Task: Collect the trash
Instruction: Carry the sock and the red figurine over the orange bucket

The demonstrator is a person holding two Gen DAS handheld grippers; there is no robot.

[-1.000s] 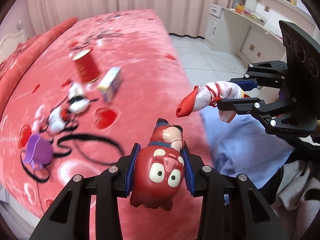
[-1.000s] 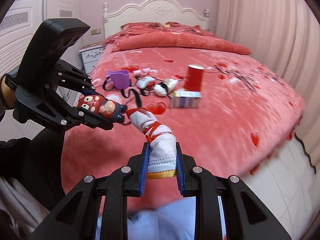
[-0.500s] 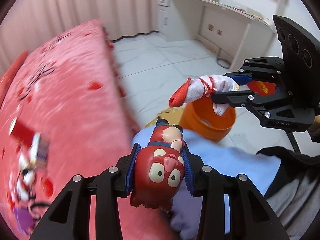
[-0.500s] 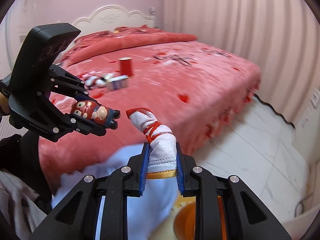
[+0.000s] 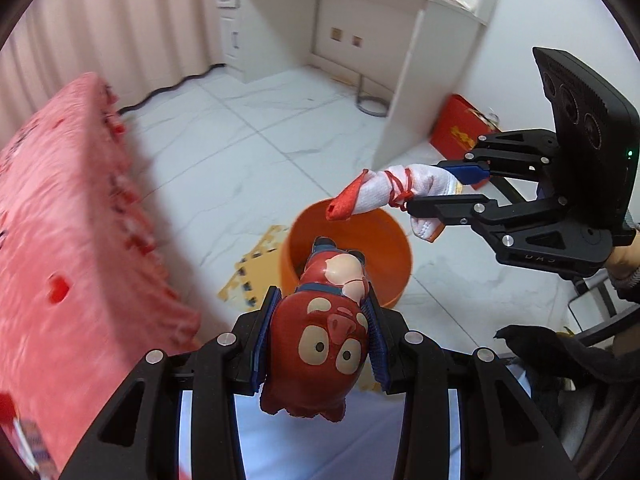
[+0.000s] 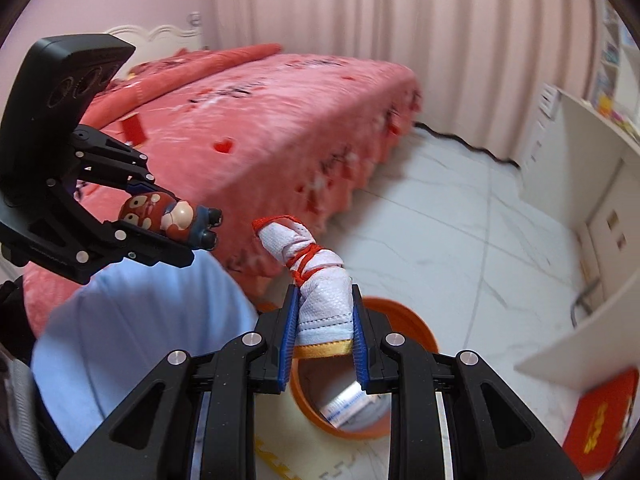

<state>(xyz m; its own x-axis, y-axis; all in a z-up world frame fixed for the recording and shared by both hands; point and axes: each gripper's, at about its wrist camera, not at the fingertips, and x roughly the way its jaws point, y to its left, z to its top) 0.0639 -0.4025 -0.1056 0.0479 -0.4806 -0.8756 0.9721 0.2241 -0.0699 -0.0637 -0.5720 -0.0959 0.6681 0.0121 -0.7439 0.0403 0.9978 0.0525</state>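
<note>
My left gripper [image 5: 320, 338] is shut on a red cartoon figurine [image 5: 320, 344], head toward the camera. In the right wrist view that left gripper [image 6: 176, 236] and the figurine [image 6: 168, 216] hang at the left. My right gripper [image 6: 324, 330] is shut on a white cloth bundle [image 6: 316, 280] tied with red string; the bundle [image 5: 384, 192] shows at the right of the left wrist view, in the right gripper [image 5: 452, 192]. An orange bin [image 5: 384, 232] stands on the floor just beyond and below both held things; its rim [image 6: 416, 328] lies under the bundle, with wrappers inside.
The pink-red bed [image 5: 60, 240] fills the left side. A white desk [image 5: 400, 40] stands at the far right, with a red bag [image 5: 456, 128] beside its panel. Foam mat pieces [image 5: 256, 268] lie beside the bin on the white tiled floor [image 5: 240, 140]. A person's light-blue clothing [image 6: 132, 332] is below.
Both grippers have swung away from the bed toward the floor. The orange bin has come into view beneath them. Both grips stay as they were.
</note>
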